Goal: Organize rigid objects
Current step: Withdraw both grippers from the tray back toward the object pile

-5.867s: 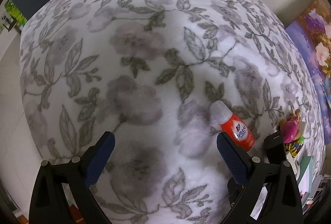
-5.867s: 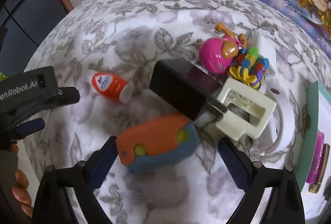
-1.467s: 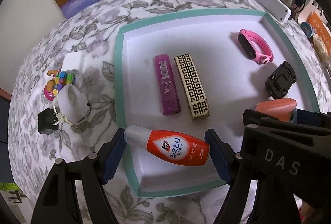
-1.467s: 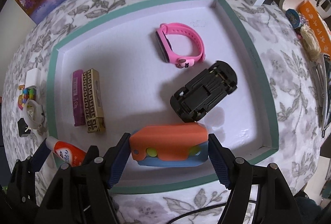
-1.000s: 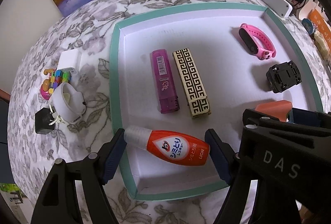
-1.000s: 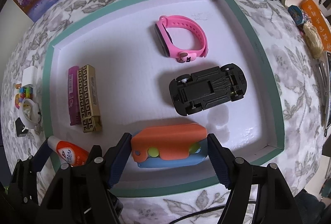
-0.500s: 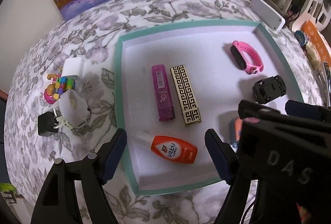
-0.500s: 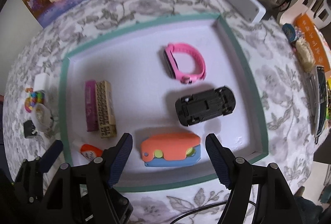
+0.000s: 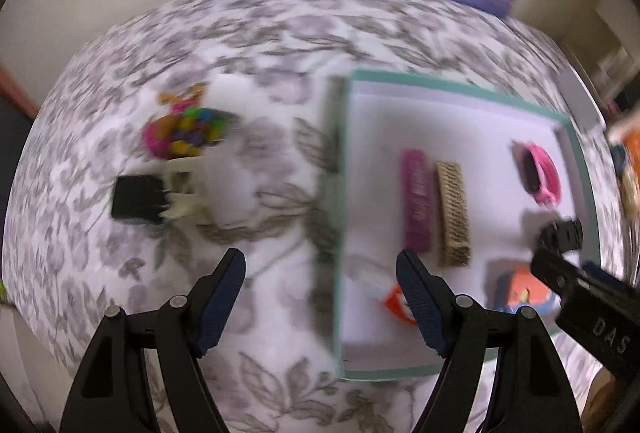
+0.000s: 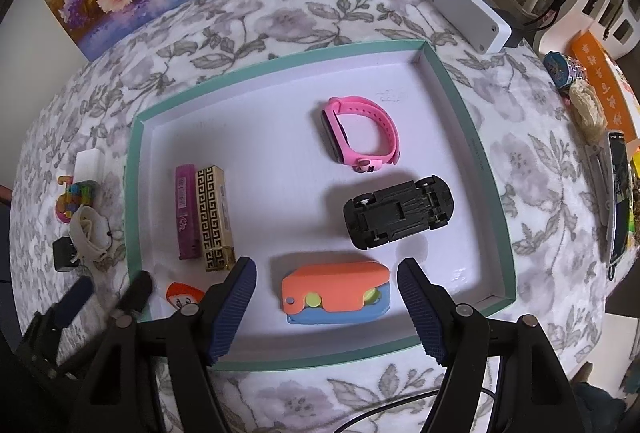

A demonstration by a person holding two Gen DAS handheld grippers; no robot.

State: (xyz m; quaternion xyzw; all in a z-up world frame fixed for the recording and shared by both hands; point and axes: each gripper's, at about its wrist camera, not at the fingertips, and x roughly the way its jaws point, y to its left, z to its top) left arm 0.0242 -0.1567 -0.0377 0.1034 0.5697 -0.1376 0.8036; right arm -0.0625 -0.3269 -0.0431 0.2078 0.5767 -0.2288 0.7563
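- The right gripper [image 10: 322, 303] hangs wide apart and empty over the tray's near rim [image 10: 320, 353]; bare white floor lies mid-tray.
- The left gripper [image 9: 320, 297], equally spread and empty, straddles the tray's left edge (view blurred).
- Inside: an orange-and-blue case [image 10: 335, 293], a black toy car [image 10: 398, 211] belly-up, a pink band [image 10: 360, 135], two lighters [image 10: 204, 213] – and an orange bottle [image 10: 182, 295].
- A floral cloth [image 10: 280, 21] covers the table.

A floral-patterned bed [image 10: 280, 21] carried a teal-rimmed tray [image 10: 468, 121]. To its left lay a black charger [image 10: 62, 255], a white ring [image 10: 90, 229] and a colourful toy [image 10: 74, 195]; a white box [image 10: 470, 15] sat beyond it.
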